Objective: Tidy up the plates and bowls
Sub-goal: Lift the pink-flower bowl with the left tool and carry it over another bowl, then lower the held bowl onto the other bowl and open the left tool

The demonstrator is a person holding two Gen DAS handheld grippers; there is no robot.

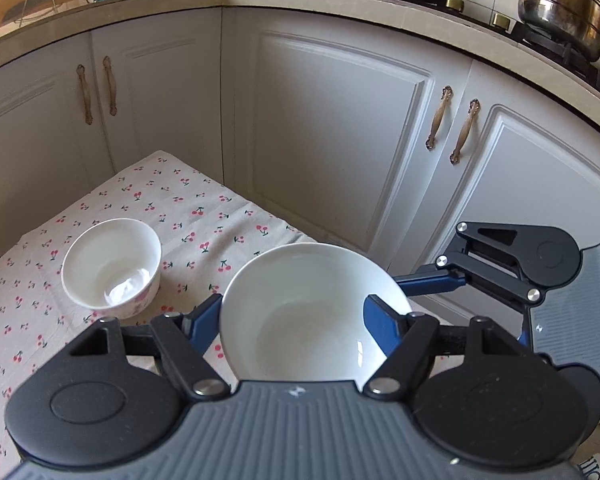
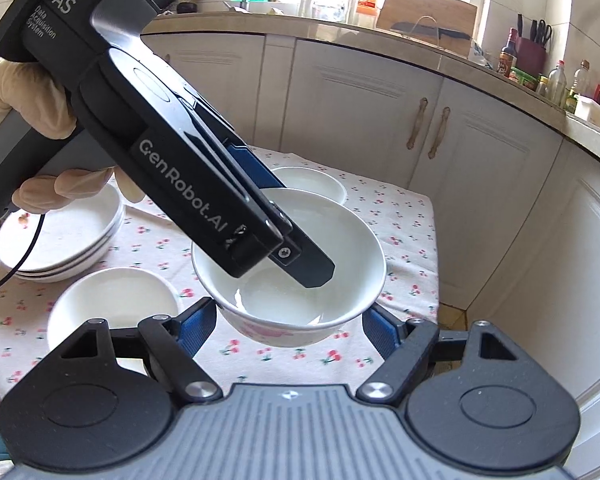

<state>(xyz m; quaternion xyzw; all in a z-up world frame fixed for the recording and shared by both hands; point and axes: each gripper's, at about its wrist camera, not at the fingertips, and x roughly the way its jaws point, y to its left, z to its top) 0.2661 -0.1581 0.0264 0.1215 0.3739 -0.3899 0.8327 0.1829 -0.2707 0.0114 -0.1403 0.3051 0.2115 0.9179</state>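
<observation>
Here's the white bowl (image 1: pixel 312 280), off the tabletop (image 1: pixel 204 216) and hanging right in the middle of both wrist views, above the cherry-print cloth. The left gripper (image 1: pixel 292 316) is clamped on it. From the right wrist view one black finger reaches down inside the bowl, and the blue-padded one looks to sit outside the wall. The right gripper (image 2: pixel 288 320) straddles the same bowl, a blue pad at each flank. Are those pads pressing or just alongside? Can't tell from here.

How will it handle? Glazed ceramic by the shine, so I'd judge it stiff, fairly light for its size, slick under rubber pads, and unforgiving if it drops or knocks another piece. The rim flares out, so a grip across the body below the rim, or a pinch on the wall, looks safest. Squeezing the lip alone risks it tipping.

A second, small bowl (image 1: pixel 112 268) sits on the cloth nearby, and a stack of plates (image 2: pixel 60 240) waits further off.
</observation>
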